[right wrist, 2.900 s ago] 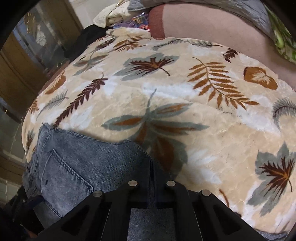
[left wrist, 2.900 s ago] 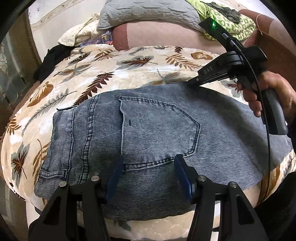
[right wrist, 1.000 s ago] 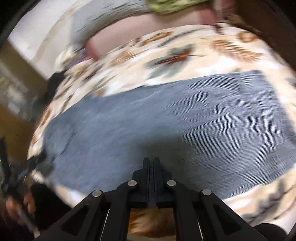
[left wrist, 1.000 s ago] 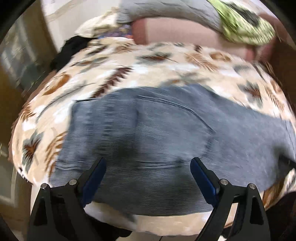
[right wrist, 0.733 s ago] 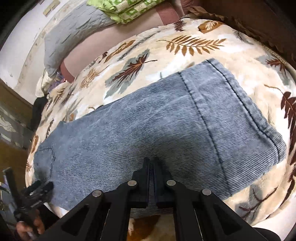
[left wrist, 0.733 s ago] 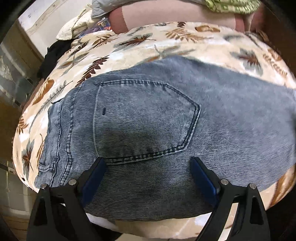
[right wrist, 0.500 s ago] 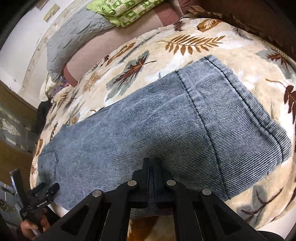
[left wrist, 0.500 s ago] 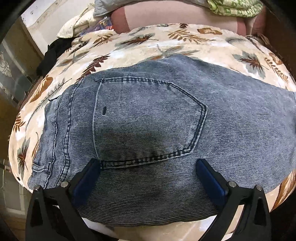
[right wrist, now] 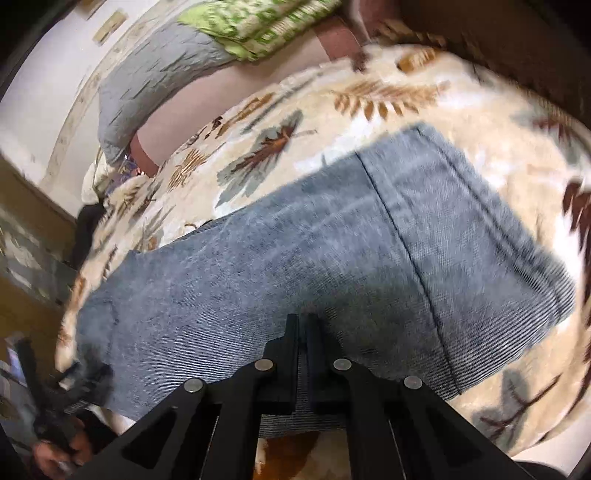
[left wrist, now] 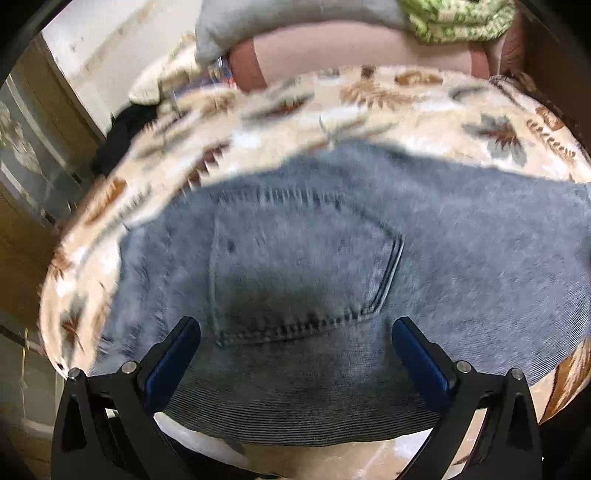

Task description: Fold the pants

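Blue jeans (left wrist: 461,258) lie flat and lengthwise on a leaf-print blanket (left wrist: 369,110), back pocket (left wrist: 295,266) facing up. My left gripper (left wrist: 295,328) hangs open and wide over the jeans' near edge just below the pocket, with nothing pressed between its blue pads (left wrist: 173,362). In the right wrist view the jeans (right wrist: 258,277) run from the waist at the left to the leg hem (right wrist: 517,240) at the right. My right gripper (right wrist: 303,321) is shut above the near edge at mid-leg; I cannot tell whether it touches the cloth. The left gripper (right wrist: 55,406) and a hand (right wrist: 55,454) show at the lower left.
A grey pillow (right wrist: 155,74) and a green patterned cloth (right wrist: 258,22) lie at the head of the bed. A dark garment (left wrist: 122,133) sits at the blanket's far left edge. Wooden furniture (left wrist: 29,184) stands to the left of the bed.
My left jaws have spread wider, off the cloth below the pocket. My right gripper, still shut, has come from the jeans' far edge to the near edge and shifted along the leg.
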Motion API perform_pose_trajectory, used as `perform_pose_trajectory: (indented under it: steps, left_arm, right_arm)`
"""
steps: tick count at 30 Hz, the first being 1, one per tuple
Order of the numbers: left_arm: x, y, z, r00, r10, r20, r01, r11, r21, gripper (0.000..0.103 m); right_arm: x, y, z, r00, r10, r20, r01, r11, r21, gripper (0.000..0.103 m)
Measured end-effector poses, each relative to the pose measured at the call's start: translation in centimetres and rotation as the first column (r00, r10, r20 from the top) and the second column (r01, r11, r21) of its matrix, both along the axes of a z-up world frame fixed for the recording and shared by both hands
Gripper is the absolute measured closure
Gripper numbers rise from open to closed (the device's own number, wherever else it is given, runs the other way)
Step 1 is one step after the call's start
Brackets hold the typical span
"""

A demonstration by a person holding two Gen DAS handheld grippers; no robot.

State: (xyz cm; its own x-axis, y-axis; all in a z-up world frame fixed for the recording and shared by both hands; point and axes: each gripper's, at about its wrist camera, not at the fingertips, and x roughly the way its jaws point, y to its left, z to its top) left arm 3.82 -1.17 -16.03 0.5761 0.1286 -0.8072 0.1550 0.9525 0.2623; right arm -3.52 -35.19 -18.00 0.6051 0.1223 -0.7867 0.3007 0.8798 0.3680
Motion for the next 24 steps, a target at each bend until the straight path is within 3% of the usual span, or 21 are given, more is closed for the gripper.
perform_pose_trajectory:
  steps: [6, 14, 17, 24]
  left_arm:
    - [-0.7, -1.1, 3.1, 0.996, -0.037, 0.084, 0.040, 0.999, -0.027, 0.000]
    - [-1.4, -3.7, 4.8, 0.990, -0.101, 0.101, 0.106, 0.993, -0.046, 0.000]
    - [-1.4, -5.0, 5.1, 0.987, -0.125, 0.103, 0.131, 0.990, -0.046, 0.000]
    - [-2.3, -8.3, 6.0, 0.972, -0.193, 0.133, 0.197, 0.980, -0.015, 0.000]
  right_arm:
    - [-0.1, -0.2, 1.4, 0.995, -0.029, 0.092, 0.030, 1.000, -0.006, 0.097]
    - [0.1, -1.4, 0.5, 0.996, -0.086, 0.034, 0.088, 0.991, -0.096, 0.098]
    - [-0.2, -2.4, -0.4, 0.996, -0.084, 0.005, 0.084, 0.993, -0.078, 0.098]
    - [-2.3, -3.5, 1.1, 0.989, -0.094, 0.110, 0.103, 0.992, -0.076, 0.097]
